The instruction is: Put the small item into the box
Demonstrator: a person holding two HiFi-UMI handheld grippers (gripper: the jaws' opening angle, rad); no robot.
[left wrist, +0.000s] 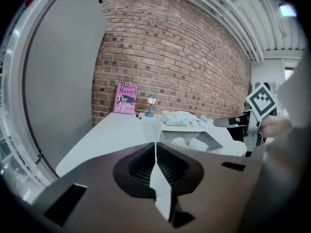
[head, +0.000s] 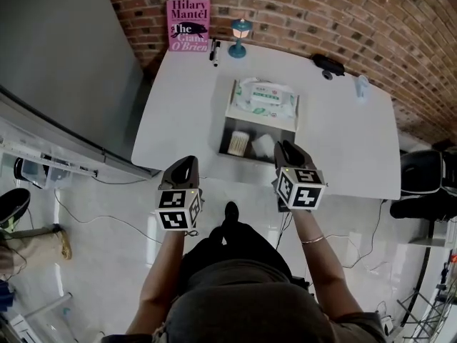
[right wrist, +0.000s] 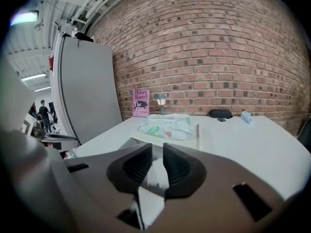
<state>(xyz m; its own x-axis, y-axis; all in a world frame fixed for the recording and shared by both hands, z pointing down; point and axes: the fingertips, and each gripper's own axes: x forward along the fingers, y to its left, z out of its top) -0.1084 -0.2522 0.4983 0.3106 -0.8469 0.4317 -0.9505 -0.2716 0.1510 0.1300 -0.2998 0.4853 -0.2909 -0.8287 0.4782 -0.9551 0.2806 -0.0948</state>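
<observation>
Box on white table, brick wall behind. Left hand-held gripper shut, empty; right hand-held gripper slightly apart, gripping nothing. Distant people only in right gripper view.

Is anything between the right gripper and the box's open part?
Nothing visible does. The right gripper hangs at the near edge of the box, by its open part. The wipes pack lies on the far part. Cotton swabs sit inside.

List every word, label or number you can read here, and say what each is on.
"Hilary Mantel": pink book, top of cover.
"The Giant, O'Brien": same cover, below the name.
Wipes pack: green print, too small to read.
Nothing else is readable.
</observation>
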